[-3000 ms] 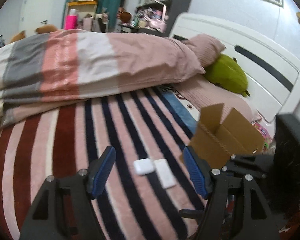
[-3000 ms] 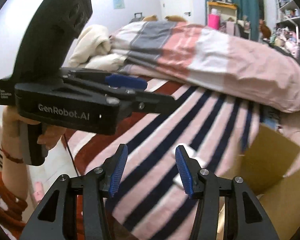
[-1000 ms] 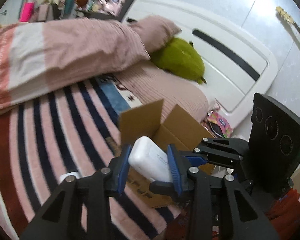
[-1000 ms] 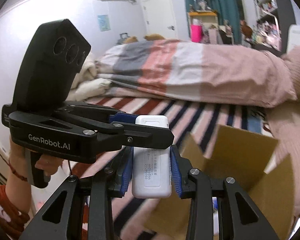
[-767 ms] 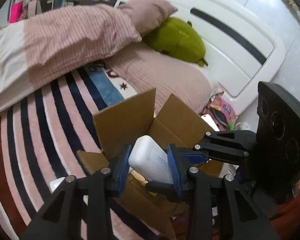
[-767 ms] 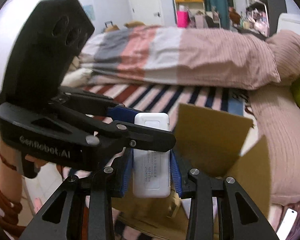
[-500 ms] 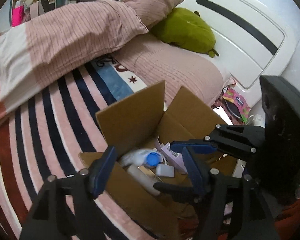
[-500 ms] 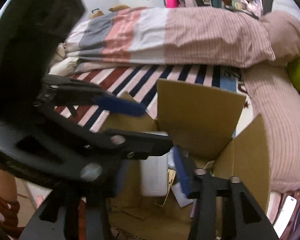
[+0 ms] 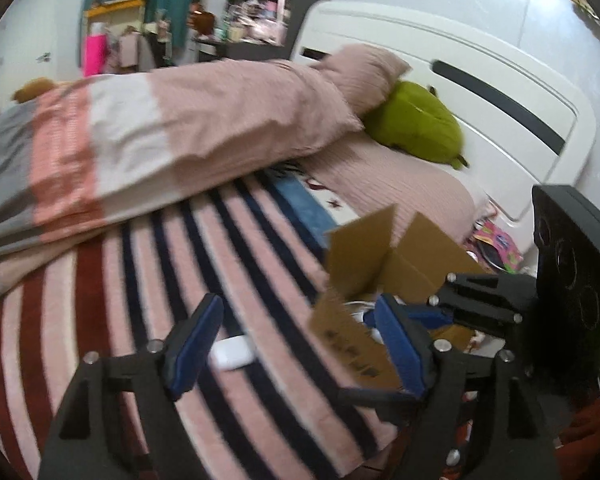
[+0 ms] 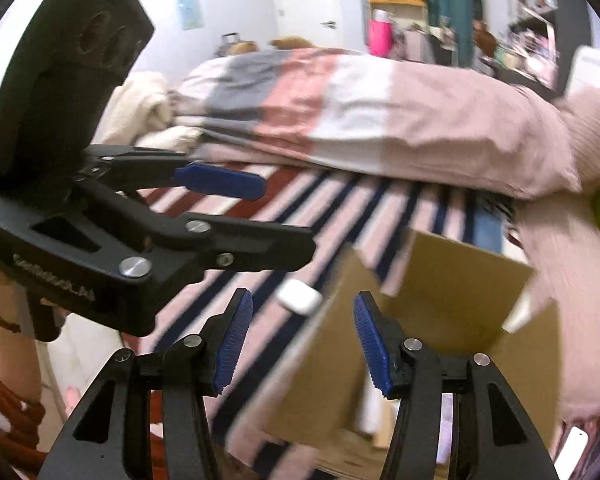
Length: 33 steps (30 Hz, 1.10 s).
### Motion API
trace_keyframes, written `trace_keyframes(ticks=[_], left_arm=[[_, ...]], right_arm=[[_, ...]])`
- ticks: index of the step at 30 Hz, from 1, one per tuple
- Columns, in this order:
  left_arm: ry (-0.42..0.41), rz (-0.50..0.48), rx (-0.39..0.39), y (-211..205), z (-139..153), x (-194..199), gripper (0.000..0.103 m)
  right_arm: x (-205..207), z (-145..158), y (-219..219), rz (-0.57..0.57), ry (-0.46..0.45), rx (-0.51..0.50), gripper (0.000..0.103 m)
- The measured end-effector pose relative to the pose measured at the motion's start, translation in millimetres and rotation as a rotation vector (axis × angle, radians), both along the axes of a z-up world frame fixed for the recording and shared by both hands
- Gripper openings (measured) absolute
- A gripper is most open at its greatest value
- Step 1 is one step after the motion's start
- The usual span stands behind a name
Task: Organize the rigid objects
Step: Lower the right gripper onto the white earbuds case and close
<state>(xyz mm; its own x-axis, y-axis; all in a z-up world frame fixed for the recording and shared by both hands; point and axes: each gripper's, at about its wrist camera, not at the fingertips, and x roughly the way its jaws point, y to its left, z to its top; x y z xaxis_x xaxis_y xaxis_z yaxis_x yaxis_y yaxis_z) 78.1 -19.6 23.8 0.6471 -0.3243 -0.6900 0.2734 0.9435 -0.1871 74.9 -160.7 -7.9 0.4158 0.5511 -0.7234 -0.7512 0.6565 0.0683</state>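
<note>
A small white case (image 9: 233, 353) lies on the striped bed cover (image 9: 140, 280); it also shows in the right wrist view (image 10: 299, 296). An open cardboard box (image 9: 364, 264) stands on the bed to its right, also in the right wrist view (image 10: 452, 280), with white items inside. My left gripper (image 9: 300, 340) is open and empty, low over the cover, with the case between its fingers. My right gripper (image 10: 303, 340) is open and empty at the box's near left flap. The left tool (image 10: 140, 240) fills the left of the right wrist view.
A folded pink, white and grey duvet (image 9: 160, 128) lies across the bed behind. A green plush (image 9: 416, 124) and pink pillow (image 9: 360, 68) rest by the white headboard (image 9: 480, 80). A phone (image 10: 572, 452) lies at the bed's right edge.
Both grippers carried a white power bank over the box, opened and dropped it in. They have since pulled back left toward the small white case.
</note>
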Motion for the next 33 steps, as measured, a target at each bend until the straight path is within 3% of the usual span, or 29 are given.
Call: trace_keyframes(ticks=[5,9,12,15,19,24,27,33], left_arm=[[0.0,0.106,0.007,51.2,-19.9,-18.5,0.077],[0.02,0.155,-0.003,80.5,-48.7,-28.7,0.077],[0.049,0.174,-0.041,95.9,-69.9,-35.6,0.077],[0.064,0.203,-0.064,107.4,-84.9,-42.4,0.077],[0.081,0.215,-0.08,112.6,-98.4,-46.4,0.077],[0.087,0.215,-0.084,112.7,-102.6,-48.5,0.077],[0.087,0.217,-0.085,112.3,-103.0,-48.5,0.077],[0.089,0.204,-0.084,110.5,-101.9,-46.8,0.077]], right_arm=[[-11.4,-23.6,55.6,0.088,0.051,-0.021,0.05],[-6.6,-63.9,84.2,0.085,0.125,-0.047,0.06],[6.9,-105.3,94.6,0.023,0.166,-0.092,0.067],[29.5,-144.9,92.4,-0.077,0.193,-0.137,0.067],[61.1,-180.1,85.4,-0.178,0.132,-0.137,0.067],[80.2,-197.5,88.3,-0.193,0.074,-0.159,0.066],[80.8,-196.6,85.5,-0.196,0.041,-0.163,0.055],[68.9,-191.5,90.4,-0.16,-0.02,-0.179,0.054]])
